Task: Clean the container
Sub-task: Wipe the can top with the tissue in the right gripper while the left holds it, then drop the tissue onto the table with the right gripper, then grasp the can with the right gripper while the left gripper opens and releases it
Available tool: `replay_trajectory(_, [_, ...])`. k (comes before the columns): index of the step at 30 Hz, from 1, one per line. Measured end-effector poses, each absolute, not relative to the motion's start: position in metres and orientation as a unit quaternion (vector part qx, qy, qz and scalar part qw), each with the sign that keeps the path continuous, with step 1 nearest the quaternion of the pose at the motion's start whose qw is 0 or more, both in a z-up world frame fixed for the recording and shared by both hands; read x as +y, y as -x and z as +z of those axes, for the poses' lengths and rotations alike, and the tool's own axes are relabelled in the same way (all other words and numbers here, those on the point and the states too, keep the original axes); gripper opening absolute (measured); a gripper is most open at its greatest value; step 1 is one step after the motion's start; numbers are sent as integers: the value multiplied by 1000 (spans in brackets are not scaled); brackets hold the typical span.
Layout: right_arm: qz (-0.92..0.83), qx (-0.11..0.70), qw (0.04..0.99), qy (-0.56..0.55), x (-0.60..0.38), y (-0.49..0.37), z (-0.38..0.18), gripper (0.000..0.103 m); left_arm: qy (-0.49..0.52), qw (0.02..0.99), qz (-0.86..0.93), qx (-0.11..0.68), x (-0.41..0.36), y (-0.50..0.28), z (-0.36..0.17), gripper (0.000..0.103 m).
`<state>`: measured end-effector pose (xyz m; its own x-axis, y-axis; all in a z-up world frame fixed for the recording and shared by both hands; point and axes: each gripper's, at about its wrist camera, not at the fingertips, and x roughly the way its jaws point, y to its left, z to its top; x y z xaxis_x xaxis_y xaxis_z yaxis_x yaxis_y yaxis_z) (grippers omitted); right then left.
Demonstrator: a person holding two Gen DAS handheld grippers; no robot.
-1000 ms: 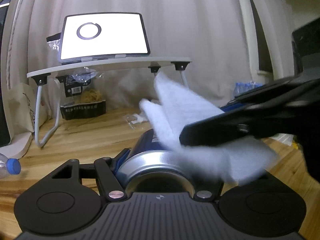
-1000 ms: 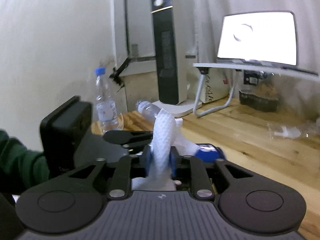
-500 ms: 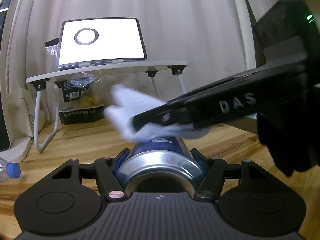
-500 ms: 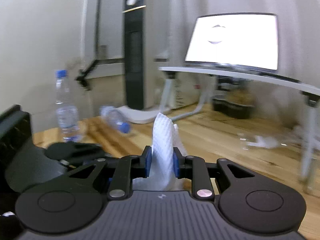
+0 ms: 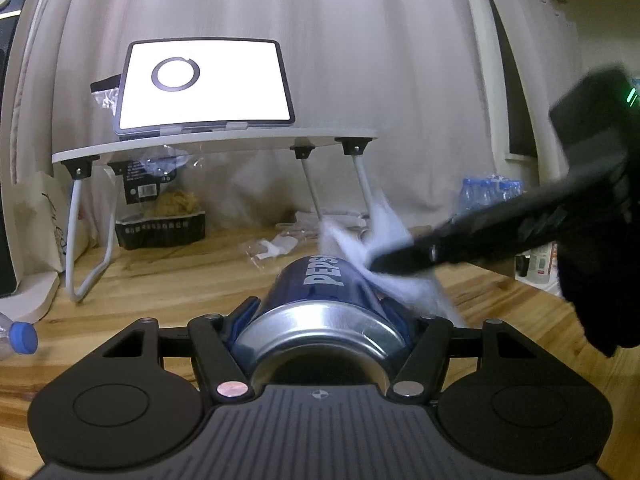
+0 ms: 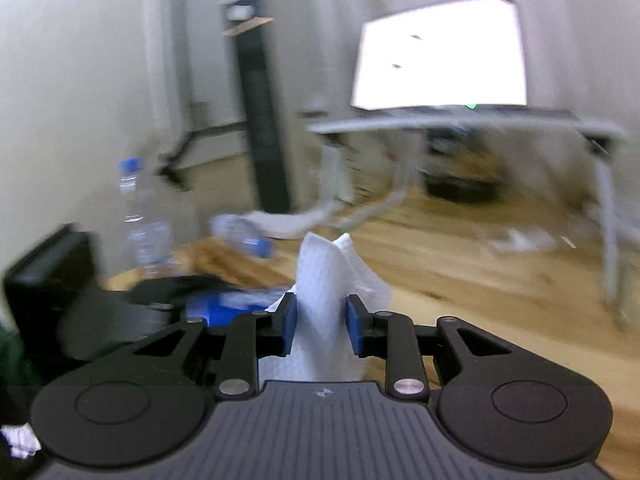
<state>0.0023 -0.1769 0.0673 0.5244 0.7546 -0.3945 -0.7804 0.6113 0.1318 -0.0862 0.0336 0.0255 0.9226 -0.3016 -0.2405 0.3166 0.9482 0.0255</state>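
Observation:
My left gripper is shut on a blue Pepsi can, held lengthwise with its silver end toward the camera. My right gripper is shut on a white paper towel. In the left wrist view the right gripper reaches in from the right and presses the paper towel against the can's right side. In the blurred right wrist view the can shows low at left with the left gripper's black body.
A small white folding table with a lit tablet stands at the back on the wooden surface. A black tray sits under it. Water bottles stand and lie at left. A pack of bottles is at the right.
My right gripper has swept the paper towel across the can from the left-top to its right side. The can stays held in my left gripper.

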Motion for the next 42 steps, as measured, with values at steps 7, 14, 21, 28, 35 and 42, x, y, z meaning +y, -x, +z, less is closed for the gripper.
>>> replay_trajectory(7, [324, 249, 912, 25, -213, -40, 49, 29, -25, 979, -154, 128, 35, 82, 26, 67])
replay_trajectory(14, [235, 242, 941, 31, -237, -51, 50, 64, -24, 980, -150, 129, 36, 83, 26, 67])
replay_trajectory(21, [356, 252, 891, -128, -235, -34, 72, 77, -8, 982, -147, 118, 41, 85, 26, 67])
replay_trajectory(28, [434, 346, 728, -402, -218, -45, 8, 80, 10, 984, -161, 76, 48, 98, 27, 67])
replay_trajectory(35, [449, 381, 653, -476, -190, -51, -24, 78, 12, 983, -172, 61, 49, 101, 29, 67])
replay_trajectory(42, [438, 316, 758, -365, -186, -60, 19, 71, 16, 984, -156, 78, 48, 95, 29, 102])
